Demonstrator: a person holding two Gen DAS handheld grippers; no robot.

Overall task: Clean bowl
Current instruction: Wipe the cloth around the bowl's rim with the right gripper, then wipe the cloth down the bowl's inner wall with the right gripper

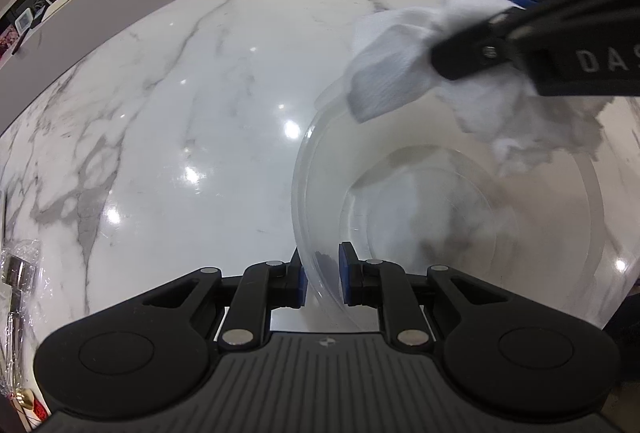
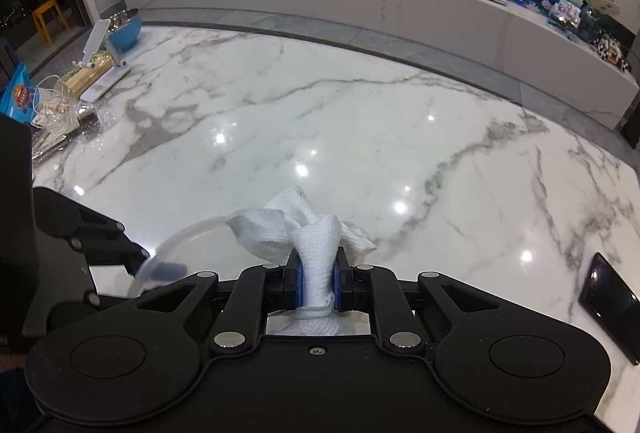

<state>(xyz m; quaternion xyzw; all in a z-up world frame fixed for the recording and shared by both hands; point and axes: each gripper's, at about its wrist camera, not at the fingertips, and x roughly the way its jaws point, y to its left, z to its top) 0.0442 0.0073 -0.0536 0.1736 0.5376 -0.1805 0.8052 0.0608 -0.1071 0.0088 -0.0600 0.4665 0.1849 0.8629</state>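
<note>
Wiping looks barely begun: left tongs point(image 1: 322, 275) pinch the bowl point(image 1: 460, 201) rim at 6 o'clock, right tongs point(image 2: 318, 283) pinch a cloth point(image 2: 308, 233) over its 1 o'clock rim.

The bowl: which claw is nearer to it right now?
Left. The left claw is clamped on the clear bowl at its near rim; the right claw, gripping the white cloth, hangs above its far rim.
</note>
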